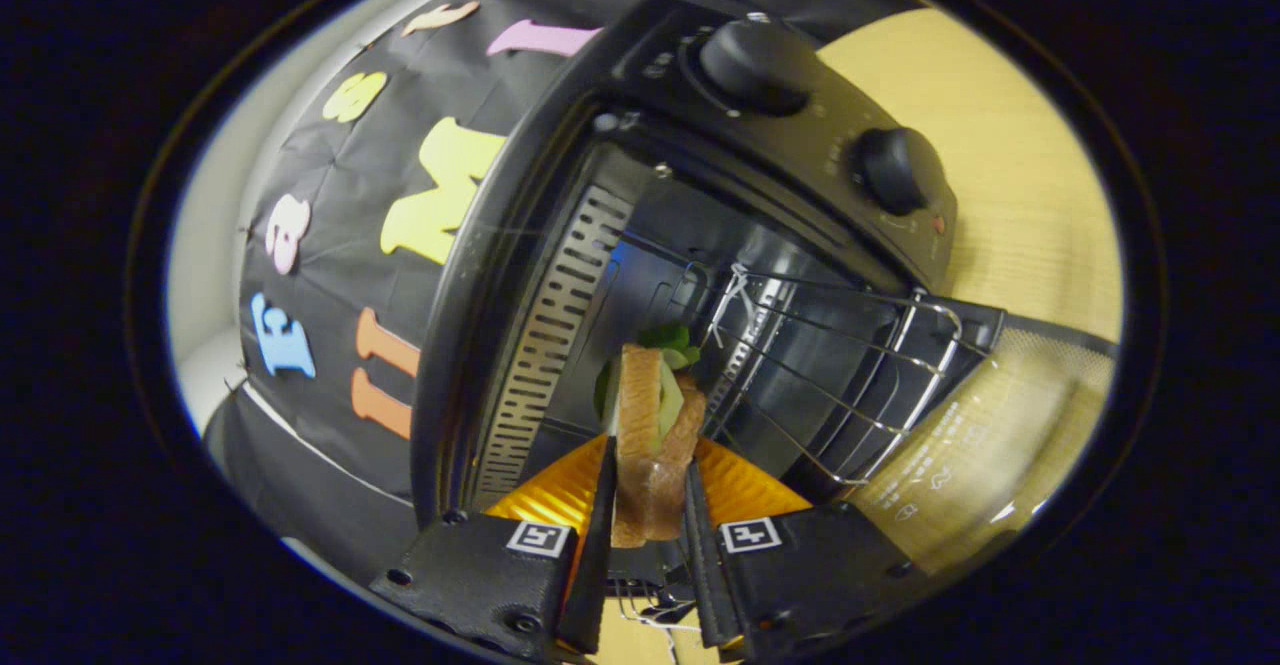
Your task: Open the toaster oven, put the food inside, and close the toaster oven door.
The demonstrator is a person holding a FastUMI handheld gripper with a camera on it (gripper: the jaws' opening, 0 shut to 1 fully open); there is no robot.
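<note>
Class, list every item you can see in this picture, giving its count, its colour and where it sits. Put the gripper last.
toaster oven: one, black, on the wooden table, its cavity straight ahead of the fingers.
oven door: one, glass with a black frame, swung open beside the rack.
knobs: two, black, on the oven's control panel.
wire rack: one, silver metal, inside the cavity and reaching out toward the open door.
vent panel: one, silver with slots, on the cavity's inner wall.
sandwich: one, brown bread with green filling, between the fingers at the oven mouth.
table: one, light wood, beyond the oven.
gripper: one, both fingers pressed on the sandwich.
</note>
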